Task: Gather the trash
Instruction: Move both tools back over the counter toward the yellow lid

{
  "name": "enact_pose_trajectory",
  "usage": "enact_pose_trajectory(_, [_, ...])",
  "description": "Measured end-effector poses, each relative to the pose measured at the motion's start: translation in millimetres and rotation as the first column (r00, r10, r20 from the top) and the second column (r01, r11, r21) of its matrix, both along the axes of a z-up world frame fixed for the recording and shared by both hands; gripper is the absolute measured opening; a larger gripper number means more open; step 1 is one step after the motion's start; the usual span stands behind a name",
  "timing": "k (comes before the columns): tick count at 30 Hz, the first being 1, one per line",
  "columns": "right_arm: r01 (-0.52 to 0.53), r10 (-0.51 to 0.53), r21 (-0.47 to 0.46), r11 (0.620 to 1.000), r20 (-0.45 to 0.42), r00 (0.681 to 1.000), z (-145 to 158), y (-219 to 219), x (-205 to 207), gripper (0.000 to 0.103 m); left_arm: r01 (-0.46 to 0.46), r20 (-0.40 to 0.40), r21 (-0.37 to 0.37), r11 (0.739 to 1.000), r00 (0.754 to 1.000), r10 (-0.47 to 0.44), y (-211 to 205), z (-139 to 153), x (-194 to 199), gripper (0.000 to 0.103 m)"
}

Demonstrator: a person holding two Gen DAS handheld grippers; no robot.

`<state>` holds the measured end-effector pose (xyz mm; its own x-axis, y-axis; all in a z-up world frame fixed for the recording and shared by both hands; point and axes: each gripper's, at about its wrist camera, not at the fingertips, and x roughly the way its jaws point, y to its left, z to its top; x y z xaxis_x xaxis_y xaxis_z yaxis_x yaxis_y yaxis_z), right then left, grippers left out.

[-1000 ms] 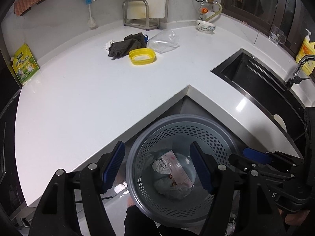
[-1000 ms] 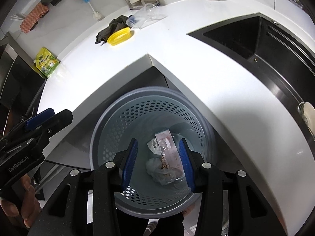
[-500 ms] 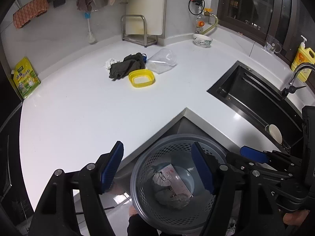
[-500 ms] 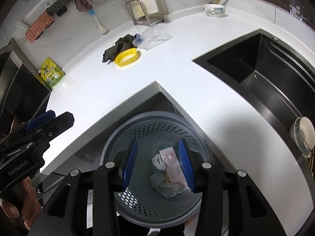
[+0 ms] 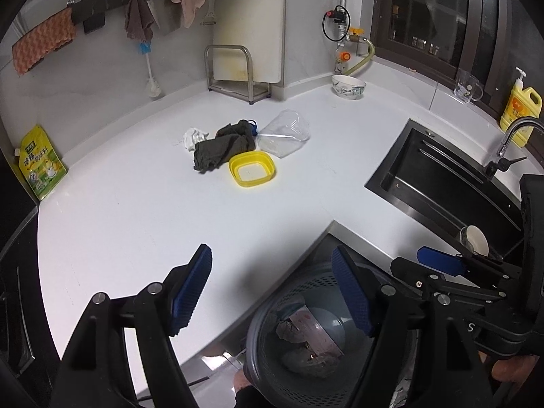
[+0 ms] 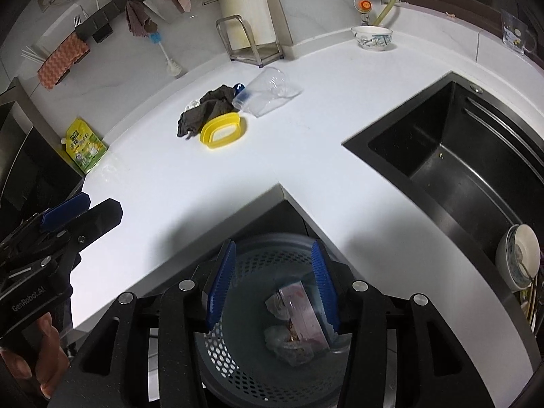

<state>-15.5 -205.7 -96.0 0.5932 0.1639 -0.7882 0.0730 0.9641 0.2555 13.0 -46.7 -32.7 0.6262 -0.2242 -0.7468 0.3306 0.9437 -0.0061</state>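
Observation:
A grey perforated waste basket (image 5: 272,353) (image 6: 238,353) stands on the floor in the counter's inner corner. In it lie a pink carton (image 6: 304,312) (image 5: 314,335) and crumpled wrappers (image 6: 289,348). My left gripper (image 5: 272,292) hangs above the counter edge and the basket, its jaws opening with nothing between them. My right gripper (image 6: 273,289) hovers over the basket, jaws also opening and empty. On the counter farther back lie a crumpled white tissue (image 5: 193,137), a dark cloth (image 5: 221,149) (image 6: 204,110), a yellow lid (image 5: 252,169) (image 6: 224,130) and a clear plastic container (image 5: 285,132) (image 6: 268,90) on its side.
A black sink (image 5: 442,183) (image 6: 459,156) with a bowl in it lies to the right, a faucet (image 5: 510,142) and yellow soap bottle (image 5: 520,105) behind. A bowl (image 5: 348,86), a metal rack (image 5: 234,71) and a green pouch (image 5: 39,163) stand along the wall.
Both grippers have risen and drawn back from the basket, so it looks smaller and more of the counter shows. Both pairs of jaws stand slightly wider.

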Motion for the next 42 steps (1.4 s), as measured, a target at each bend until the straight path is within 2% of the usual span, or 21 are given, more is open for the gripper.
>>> enact_pose_trajectory(17, [-0.016,0.016,-0.023,1.000,0.012,1.000,9,35,69,0.051,-0.009,0.003,-0.003,1.000,1.000,0.009,41,3,60,0.076])
enact_pose_trajectory(42, [0.027,-0.027,-0.036,0.999,-0.004,1.000,-11,70,148,0.054,-0.012,-0.038,-0.013,1.000,0.999,0.011,88,-20,151,0.076])
